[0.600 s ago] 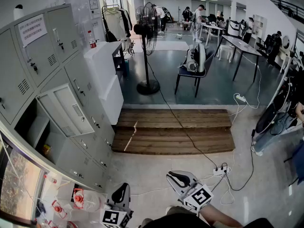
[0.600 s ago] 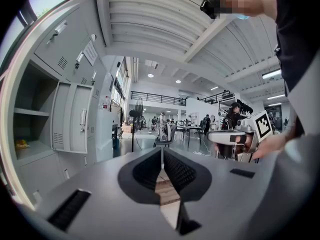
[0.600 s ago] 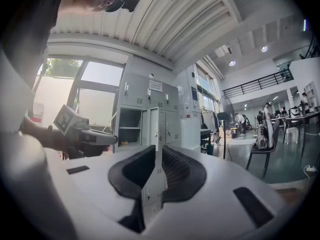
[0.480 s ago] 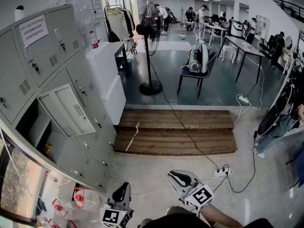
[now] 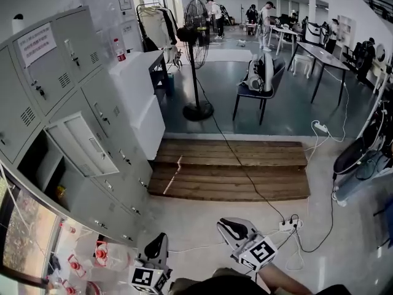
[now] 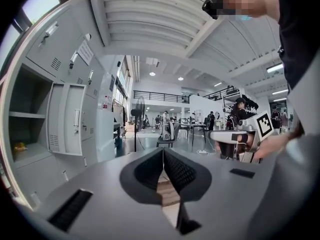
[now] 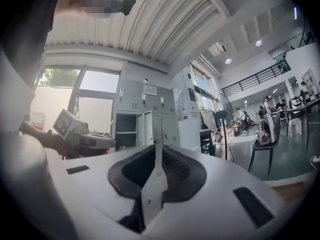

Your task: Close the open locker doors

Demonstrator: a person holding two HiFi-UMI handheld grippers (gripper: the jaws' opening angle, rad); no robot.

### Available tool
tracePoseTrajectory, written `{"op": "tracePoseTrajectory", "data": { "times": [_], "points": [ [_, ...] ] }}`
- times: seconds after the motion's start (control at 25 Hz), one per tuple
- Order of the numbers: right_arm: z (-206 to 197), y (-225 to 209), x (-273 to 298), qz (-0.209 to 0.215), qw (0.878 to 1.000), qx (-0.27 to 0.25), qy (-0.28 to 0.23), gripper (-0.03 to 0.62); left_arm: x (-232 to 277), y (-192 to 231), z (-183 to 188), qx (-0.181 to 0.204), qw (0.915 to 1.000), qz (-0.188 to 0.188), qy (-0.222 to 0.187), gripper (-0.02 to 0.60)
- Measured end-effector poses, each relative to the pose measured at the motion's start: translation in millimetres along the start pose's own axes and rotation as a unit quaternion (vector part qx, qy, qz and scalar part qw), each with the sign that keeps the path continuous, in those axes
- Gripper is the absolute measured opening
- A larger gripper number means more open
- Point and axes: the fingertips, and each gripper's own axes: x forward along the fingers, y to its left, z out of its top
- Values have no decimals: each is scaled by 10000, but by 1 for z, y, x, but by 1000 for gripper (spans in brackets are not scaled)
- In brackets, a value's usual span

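Observation:
A grey locker bank (image 5: 55,85) runs along the left of the head view. One locker door (image 5: 83,143) stands swung out, and the open compartment (image 5: 46,171) beside it shows a shelf and a small yellow item. My left gripper (image 5: 155,249) is low at the bottom edge, shut and holding nothing. My right gripper (image 5: 229,229) is beside it, also shut and empty. Both are well away from the lockers. In the left gripper view the jaws of the left gripper (image 6: 163,156) touch, with the open door (image 6: 70,119) at left. The right gripper (image 7: 157,151) looks toward the lockers (image 7: 145,119).
A white cabinet (image 5: 138,97) stands past the lockers. A wooden platform (image 5: 227,171) crosses the floor ahead, with a standing fan (image 5: 196,54) and chair (image 5: 258,82) behind it. A power strip with cables (image 5: 288,223) lies at right. Clear bags (image 5: 101,257) sit below the lockers.
The head view has shifted slightly, so the lockers and platform sit a little differently in frame. Both grippers stay low and shut in about the same places.

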Motion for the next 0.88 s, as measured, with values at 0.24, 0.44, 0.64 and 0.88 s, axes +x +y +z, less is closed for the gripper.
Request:
{"op": "tracePoseTrajectory", "data": {
  "times": [0.24, 0.44, 0.64, 0.88],
  "points": [
    [-10, -19, 2, 5, 9999, 111, 79, 52, 25, 0, -15, 60, 9999, -41, 155, 9],
    [-20, -33, 21, -68, 9995, 139, 275, 52, 53, 15, -22, 15, 9997, -201, 150, 10],
    [-20, -53, 51, -292, 9988, 101, 376, 51, 90, 43, -21, -41, 9989, -435, 173, 10],
    [-13, -74, 106, -583, 9973, 50, 442, 52, 136, 95, -10, 76, 9971, -762, 38, 11]
  ]
}}
